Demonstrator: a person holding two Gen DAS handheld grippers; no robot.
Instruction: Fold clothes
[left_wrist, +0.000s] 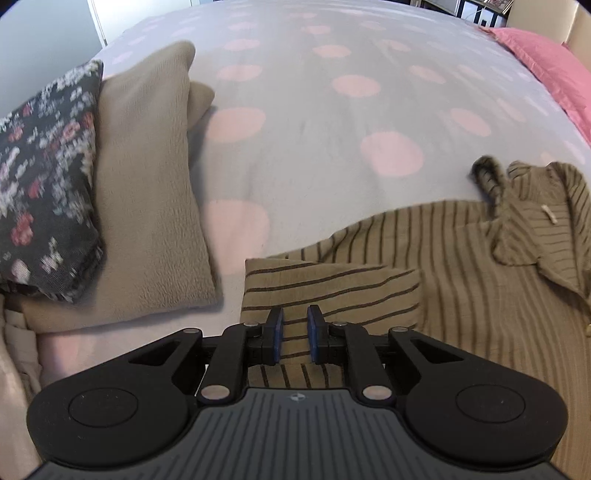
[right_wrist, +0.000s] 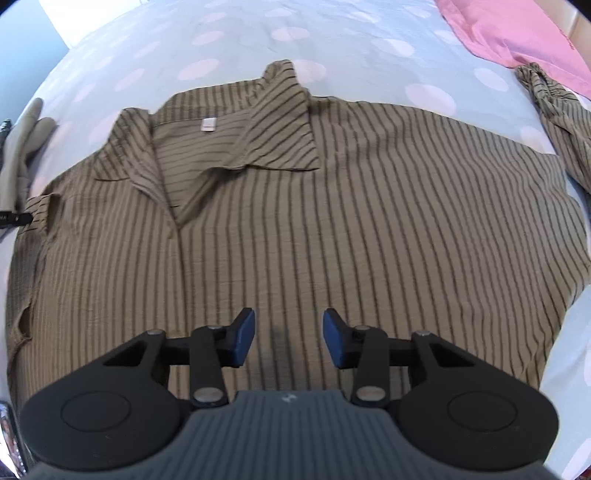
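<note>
- Lying face up across the polka-dot bed (right_wrist: 258, 33), the striped shirt (right_wrist: 332, 221) has its collar (right_wrist: 266, 122) open and its body spread mostly flat; the right wrist view shows one sleeve (right_wrist: 554, 110) trailing off toward the pink fabric (right_wrist: 517, 29).
- On the shirt's other side, the left wrist view shows a sleeve panel (left_wrist: 332, 291) already turned inward over the body, its stripes running crosswise.
- The left gripper (left_wrist: 295, 334) has its fingers nearly closed with striped cloth between them; motion blur leaves it uncertain whether the pads truly pinch the fabric or merely straddle it.
- The right gripper (right_wrist: 289, 339) hangs over the shirt's lower front with its fingers well apart, holding nothing.
- Risk: if the left grip is only partial, the turned sleeve could slip free and spring open when moved, leaving a crooked edge.
- Risk: catching two layers instead of one would drag the body along and wrinkle the flat front.
- Risk: the far sleeve, bunched near the pink fabric, could snag or pull that cloth along when drawn in.
- Risk: the beige folded garment (left_wrist: 147, 206) and floral garment (left_wrist: 48, 177) sit close beside the left gripper, so a wide sweep could knock them askew.
</note>
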